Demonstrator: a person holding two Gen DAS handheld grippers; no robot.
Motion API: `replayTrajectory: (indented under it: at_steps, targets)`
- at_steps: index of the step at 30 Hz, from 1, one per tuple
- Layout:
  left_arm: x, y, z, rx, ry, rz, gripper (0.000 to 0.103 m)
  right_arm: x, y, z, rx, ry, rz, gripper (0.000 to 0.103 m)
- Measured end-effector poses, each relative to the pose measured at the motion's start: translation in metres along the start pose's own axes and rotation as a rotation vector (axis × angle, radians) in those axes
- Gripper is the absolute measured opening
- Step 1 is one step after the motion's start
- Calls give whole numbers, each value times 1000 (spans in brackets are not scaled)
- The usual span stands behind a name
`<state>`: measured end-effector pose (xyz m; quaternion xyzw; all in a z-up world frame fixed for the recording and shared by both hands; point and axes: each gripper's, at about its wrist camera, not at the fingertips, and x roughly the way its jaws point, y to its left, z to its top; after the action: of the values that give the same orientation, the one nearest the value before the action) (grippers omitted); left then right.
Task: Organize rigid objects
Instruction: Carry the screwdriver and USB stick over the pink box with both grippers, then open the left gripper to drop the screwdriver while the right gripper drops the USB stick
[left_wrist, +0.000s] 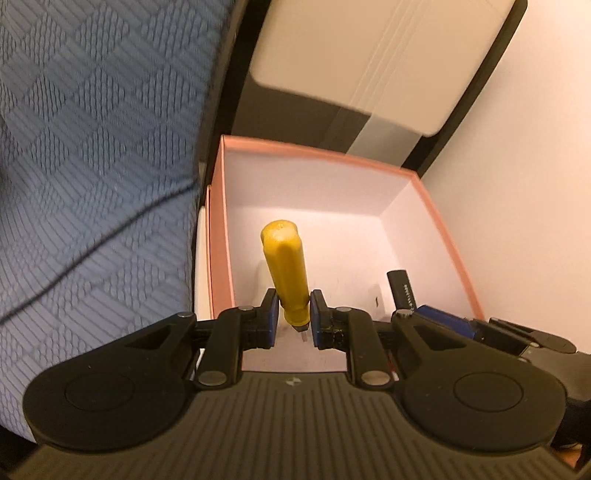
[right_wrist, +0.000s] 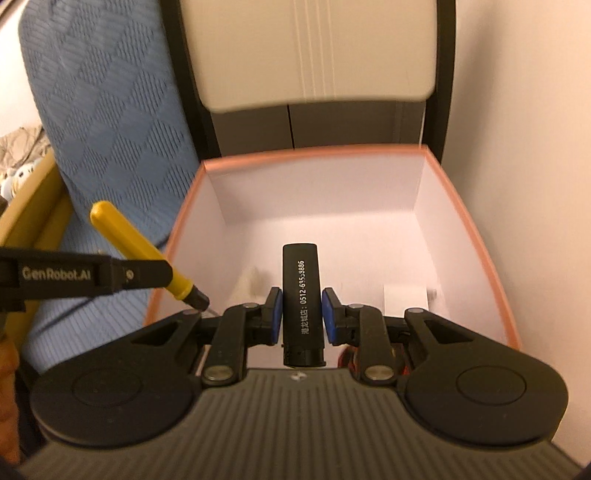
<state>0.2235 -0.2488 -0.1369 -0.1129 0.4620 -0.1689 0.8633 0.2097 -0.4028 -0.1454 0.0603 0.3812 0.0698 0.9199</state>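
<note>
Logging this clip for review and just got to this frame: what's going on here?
A person is working two handheld grippers over an open pink box with a white interior. The left gripper is shut on a yellow-handled screwdriver, handle pointing away from the camera. The right gripper holds a black lighter with white printed digits. Both items hang above the box, not yet released. A small white item lies inside; a blue patterned cushion sits beside the box.

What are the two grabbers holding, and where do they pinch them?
The left gripper pinches the yellow screwdriver low on its handle, near the metal tip. The right gripper pinches the black lighter around its middle.
</note>
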Motion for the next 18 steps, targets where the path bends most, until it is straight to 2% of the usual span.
replayTrajectory:
  at_steps: [11,18]
  targets:
    - [23,-4,-14,1,60,-2,21,25,-9,-28,28,88,-15,27]
    - [15,-9,-10,29,45,-4,21,24,-12,-28,55,93,-33,28]
